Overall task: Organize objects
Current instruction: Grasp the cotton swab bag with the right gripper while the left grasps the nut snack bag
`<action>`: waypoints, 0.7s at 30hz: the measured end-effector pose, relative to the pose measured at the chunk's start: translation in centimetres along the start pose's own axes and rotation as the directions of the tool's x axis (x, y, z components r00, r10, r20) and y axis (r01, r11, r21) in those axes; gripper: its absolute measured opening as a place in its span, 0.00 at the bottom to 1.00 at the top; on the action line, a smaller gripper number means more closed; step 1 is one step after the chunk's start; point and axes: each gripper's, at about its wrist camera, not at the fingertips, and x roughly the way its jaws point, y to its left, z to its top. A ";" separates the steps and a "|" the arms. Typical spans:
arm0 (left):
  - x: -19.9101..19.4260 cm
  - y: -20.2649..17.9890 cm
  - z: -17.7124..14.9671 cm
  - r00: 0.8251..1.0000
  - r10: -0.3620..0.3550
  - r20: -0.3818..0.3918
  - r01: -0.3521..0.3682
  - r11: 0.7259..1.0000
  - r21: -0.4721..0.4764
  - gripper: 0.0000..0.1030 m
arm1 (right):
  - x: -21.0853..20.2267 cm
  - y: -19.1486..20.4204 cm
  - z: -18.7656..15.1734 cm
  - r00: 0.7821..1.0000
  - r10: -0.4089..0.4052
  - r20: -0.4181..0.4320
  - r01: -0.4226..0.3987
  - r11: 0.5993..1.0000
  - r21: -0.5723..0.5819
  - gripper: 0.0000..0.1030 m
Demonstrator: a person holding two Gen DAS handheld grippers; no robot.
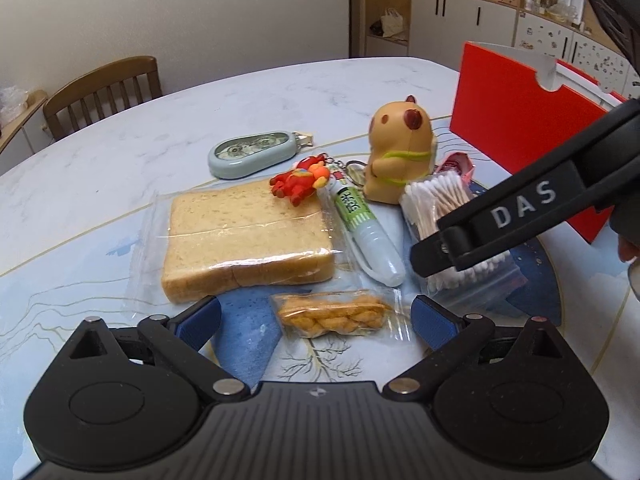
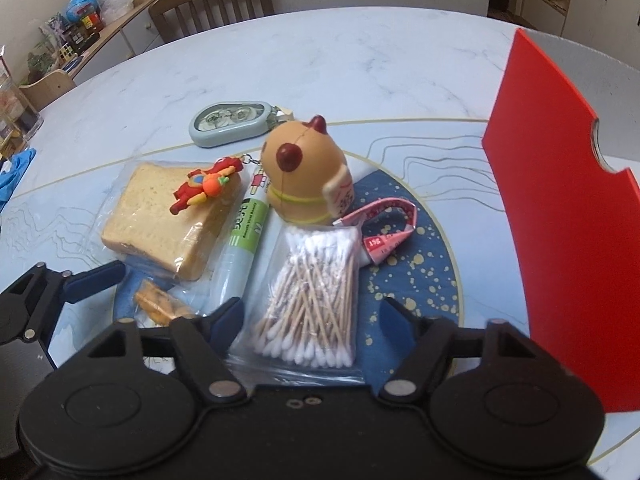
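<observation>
The pale marbled bench (image 1: 120, 152) is lying bare from 9 to 12 o'clock in both views, out to its curved far edge, where a brown wooden chair (image 1: 106, 88) is standing. At 2 o'clock an upright red box with a white inside (image 2: 560, 208) is walling off that side.

The left gripper (image 1: 316, 320) is hovering released, its blue pads spread wide and holding nothing. Just ahead between them, at 12 o'clock, a clear packet of twisted golden biscuits (image 1: 332, 314) is lying flat. Beyond it, at 11 o'clock, wrapped sliced bread in clear film (image 1: 244, 240) is carrying a red and orange rubber keychain figure (image 1: 300, 182) on its far corner. A white tube with a green label (image 1: 366, 232) is lying just beside the bread.

The right gripper (image 2: 312, 316) is also spread open, grasping nothing, and its pads are flanking the near end of a clear zip bag of wooden cotton swabs (image 2: 312, 292). At 12 o'clock past the bag, a tan squishy bear toy (image 2: 304, 180) is standing upright, with a pale green oval correction-tape case (image 2: 232, 122) further off and a pink folded tape measure (image 2: 384, 232) at 1 o'clock.
</observation>
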 end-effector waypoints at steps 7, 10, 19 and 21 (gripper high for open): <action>-0.3 -0.3 0.1 1.000 -0.026 -0.001 0.026 1.000 -0.007 0.71 | -0.1 0.0 0.0 1.000 0.003 0.004 -0.003 1.000 -0.008 0.45; -0.6 -0.5 0.1 0.999 -0.034 -0.004 0.034 0.999 -0.002 0.61 | -0.4 0.2 -0.2 1.000 -0.001 0.008 0.002 1.000 -0.019 0.40; -1.5 -0.8 -0.2 0.998 -0.058 -0.024 0.057 0.998 -0.009 0.54 | -2.1 -0.7 -1.4 1.000 0.014 0.018 -0.014 1.000 0.017 0.37; -1.8 -0.8 -0.2 0.998 -0.063 -0.024 0.063 0.998 -0.015 0.54 | -2.9 -1.0 -1.8 0.999 0.022 0.025 -0.022 0.999 0.026 0.37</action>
